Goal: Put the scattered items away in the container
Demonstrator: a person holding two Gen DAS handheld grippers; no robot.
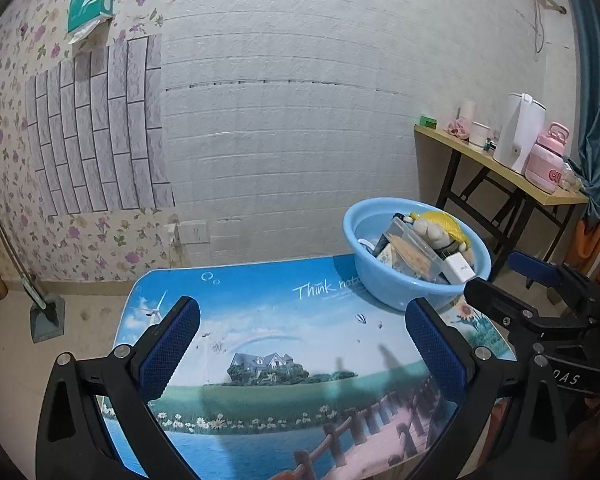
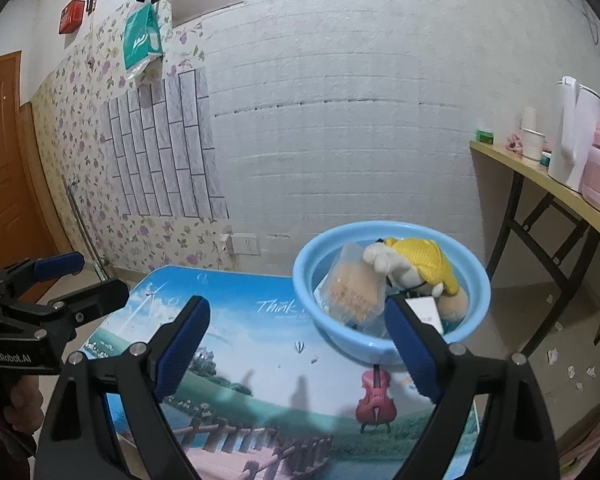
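A light blue basin (image 1: 404,296) stands at the far right of the picture-printed table (image 1: 284,344); it also shows in the right wrist view (image 2: 340,336). It holds a plush doll in yellow (image 2: 420,268), a clear box of toothpicks (image 2: 356,292), a white charger (image 1: 458,268) and other small items. My left gripper (image 1: 300,324) is open and empty above the table, left of the basin. My right gripper (image 2: 296,324) is open and empty just in front of the basin. Each gripper shows in the other's view: right (image 1: 512,280), left (image 2: 80,280).
A yellow side table (image 1: 500,168) at the right holds a white kettle (image 1: 518,132), a pink jug (image 1: 546,160) and cups. A broom (image 1: 24,264) leans at the left wall. A brown door (image 2: 8,168) is at far left. Paper scraps (image 2: 568,364) lie on the floor.
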